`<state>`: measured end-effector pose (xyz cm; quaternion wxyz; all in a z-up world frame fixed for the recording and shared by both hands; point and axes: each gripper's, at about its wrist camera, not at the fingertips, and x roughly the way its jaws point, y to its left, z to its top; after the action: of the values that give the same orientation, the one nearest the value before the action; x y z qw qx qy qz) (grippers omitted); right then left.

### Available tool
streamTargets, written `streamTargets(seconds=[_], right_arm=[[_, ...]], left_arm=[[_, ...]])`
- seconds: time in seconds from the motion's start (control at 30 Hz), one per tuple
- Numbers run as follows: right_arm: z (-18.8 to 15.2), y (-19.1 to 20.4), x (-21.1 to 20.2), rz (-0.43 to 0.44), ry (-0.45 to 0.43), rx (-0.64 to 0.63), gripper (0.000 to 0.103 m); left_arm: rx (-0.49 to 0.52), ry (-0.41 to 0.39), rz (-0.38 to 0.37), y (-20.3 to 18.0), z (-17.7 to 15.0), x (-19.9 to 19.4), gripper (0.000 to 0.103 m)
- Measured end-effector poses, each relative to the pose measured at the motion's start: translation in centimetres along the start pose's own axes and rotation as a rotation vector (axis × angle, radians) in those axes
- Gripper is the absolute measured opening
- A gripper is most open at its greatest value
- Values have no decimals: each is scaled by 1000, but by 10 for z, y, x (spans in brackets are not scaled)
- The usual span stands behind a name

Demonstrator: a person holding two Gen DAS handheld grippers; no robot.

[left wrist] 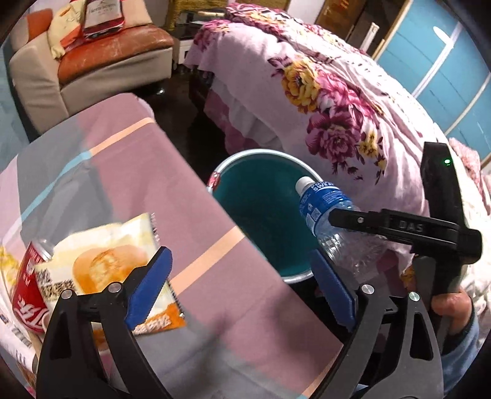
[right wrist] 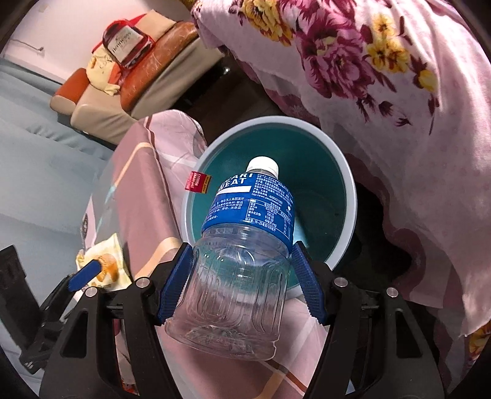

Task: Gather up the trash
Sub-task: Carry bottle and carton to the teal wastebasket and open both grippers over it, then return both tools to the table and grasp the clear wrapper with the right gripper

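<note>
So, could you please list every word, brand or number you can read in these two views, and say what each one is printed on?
"...ARI ...EAT": blue label of the plastic bottle, partly cut off; "SWEAT" in the left wrist view.
"DAS": arm of the right gripper.
Fine print on the bottle label: too small to read.
Bag on the sofa: blurred.
Red can, bread wrapper, red tag on the bin: characters not legible.

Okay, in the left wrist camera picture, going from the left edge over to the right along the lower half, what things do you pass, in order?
Red can → bread wrapper → teal bin → blue-labelled plastic bottle → right gripper, shut on the bottle.
</note>
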<state>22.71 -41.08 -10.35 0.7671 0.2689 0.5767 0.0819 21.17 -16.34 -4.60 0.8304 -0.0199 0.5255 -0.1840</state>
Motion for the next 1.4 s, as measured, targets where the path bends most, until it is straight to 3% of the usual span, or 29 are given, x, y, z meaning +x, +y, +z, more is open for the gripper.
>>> streamTargets(seconds=[0.2, 0.53, 0.73, 1.07, 1.4], right_arm=[[-4, 12, 6, -12, 19, -5, 65], [-30, 48, -5, -33, 34, -91, 78], [-66, 83, -10, -26, 66, -174, 80], [-150, 138, 5, -51, 198, -320, 81], [-198, 145, 21, -105, 266, -315, 81]], left_arm=[[-25, -1, 5, 16, -12, -10, 92], [-55, -47, 29, 41, -32, -45, 95], [-106, -78, 63, 65, -57, -71, 96], [-194, -99, 85, 105, -111, -100, 96], [-239, -113, 70, 130, -148, -111, 97]])
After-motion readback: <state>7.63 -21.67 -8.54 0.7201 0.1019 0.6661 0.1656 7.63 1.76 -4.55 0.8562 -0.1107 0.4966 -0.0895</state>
